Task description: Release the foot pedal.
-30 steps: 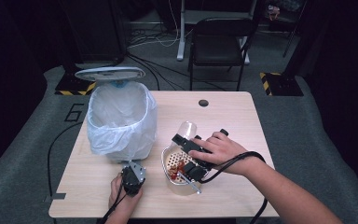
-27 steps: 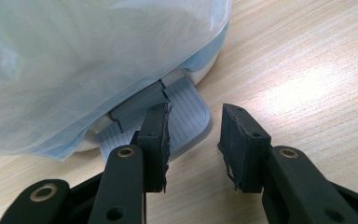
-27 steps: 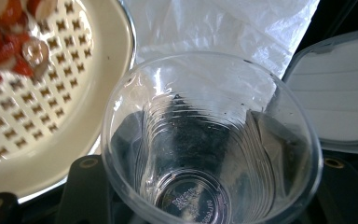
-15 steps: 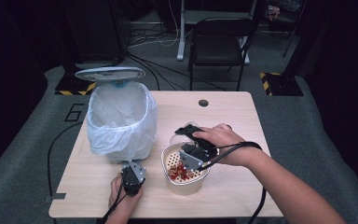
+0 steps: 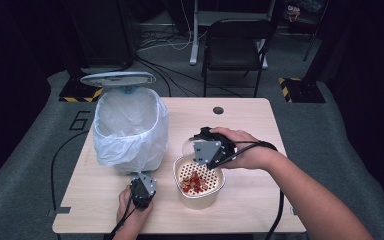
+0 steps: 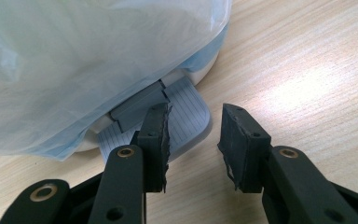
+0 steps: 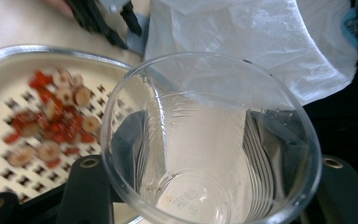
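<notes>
On the pale wooden table [image 5: 250, 125], near its front edge, stands a cream-coloured round strainer tub [image 5: 198, 192] whose perforated insert holds a small heap of red and pale sliced fruit pieces [image 5: 194, 182]. Just above its far rim the right gripper [image 5: 211, 150] holds a clear plastic cup [image 7: 209, 140], its two black jaws pressed against the cup's opposite walls; in the right gripper view the cup is empty, its mouth turned toward the camera, with the strainer and its fruit to the left and a little lower.

Left of the tub, close beside it, sits a white pedal bin lined with a thin translucent plastic bag [image 5: 129, 127], its flat lid [image 5: 118, 79] raised at the back. The bag bulges out over the bin's sides and hangs near the tub's left edge.

The left gripper [image 6: 193, 140] rests low at the front of the table, just in front of the bin's base. Its jaws stand apart with bare tabletop between them and nothing held. The tip of one jaw lies over the bin's ribbed grey foot pedal [image 6: 186, 116], though whether it touches cannot be told.

Beyond the table's far edge a black chair [image 5: 235, 45] stands on the grey floor, with cables trailing around it.
</notes>
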Action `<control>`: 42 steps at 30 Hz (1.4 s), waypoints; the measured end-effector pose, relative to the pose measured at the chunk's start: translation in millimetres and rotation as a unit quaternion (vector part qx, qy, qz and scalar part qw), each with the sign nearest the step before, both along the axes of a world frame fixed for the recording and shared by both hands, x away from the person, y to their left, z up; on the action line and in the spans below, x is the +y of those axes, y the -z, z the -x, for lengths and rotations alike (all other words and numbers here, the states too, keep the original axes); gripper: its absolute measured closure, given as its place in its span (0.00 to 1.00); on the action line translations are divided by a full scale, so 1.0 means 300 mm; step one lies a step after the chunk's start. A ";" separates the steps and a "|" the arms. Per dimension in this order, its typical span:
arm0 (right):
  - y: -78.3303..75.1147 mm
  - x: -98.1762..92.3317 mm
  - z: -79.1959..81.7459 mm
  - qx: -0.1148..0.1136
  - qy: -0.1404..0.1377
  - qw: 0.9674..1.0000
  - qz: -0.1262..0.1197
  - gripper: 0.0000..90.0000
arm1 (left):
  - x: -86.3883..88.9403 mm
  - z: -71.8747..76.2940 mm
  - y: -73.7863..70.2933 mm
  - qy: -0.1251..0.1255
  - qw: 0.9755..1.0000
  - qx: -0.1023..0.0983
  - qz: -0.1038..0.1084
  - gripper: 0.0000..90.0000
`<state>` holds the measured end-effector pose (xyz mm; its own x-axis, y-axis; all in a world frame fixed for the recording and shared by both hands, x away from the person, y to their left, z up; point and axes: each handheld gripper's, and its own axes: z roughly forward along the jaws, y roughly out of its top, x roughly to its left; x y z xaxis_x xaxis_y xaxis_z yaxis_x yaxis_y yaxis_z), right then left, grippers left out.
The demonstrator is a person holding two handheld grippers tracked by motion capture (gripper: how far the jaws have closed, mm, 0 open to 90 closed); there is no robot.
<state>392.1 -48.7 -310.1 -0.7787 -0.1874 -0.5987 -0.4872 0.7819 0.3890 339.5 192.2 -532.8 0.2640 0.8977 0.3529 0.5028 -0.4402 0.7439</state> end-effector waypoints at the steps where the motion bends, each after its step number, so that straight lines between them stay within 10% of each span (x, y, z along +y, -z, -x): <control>1: -0.008 -0.001 -0.007 0.026 0.007 1.000 -0.005 0.45 | 0.001 -0.001 -0.001 0.001 1.000 0.000 -0.004 0.69; 7: -0.057 -0.001 -0.057 0.123 0.031 0.991 -0.048 0.45 | -0.001 0.000 0.000 -0.002 1.000 -0.001 0.000 0.69; 17: -0.128 0.007 -0.142 0.258 0.079 0.957 -0.111 0.45 | 0.005 -0.002 -0.003 0.008 1.000 0.004 -0.004 0.69; 24: -0.176 0.017 -0.190 0.303 0.107 0.937 -0.137 0.45 | 0.005 -0.002 -0.003 0.008 1.000 0.004 -0.004 0.69; 28: -0.198 0.033 -0.206 0.311 0.115 0.932 -0.149 0.45 | 0.002 -0.004 0.003 0.003 1.000 -0.011 -0.005 0.69; 42: -0.294 0.129 -0.258 0.295 0.127 0.932 -0.168 0.45 | 0.006 -0.002 -0.004 0.010 1.000 0.004 -0.004 0.69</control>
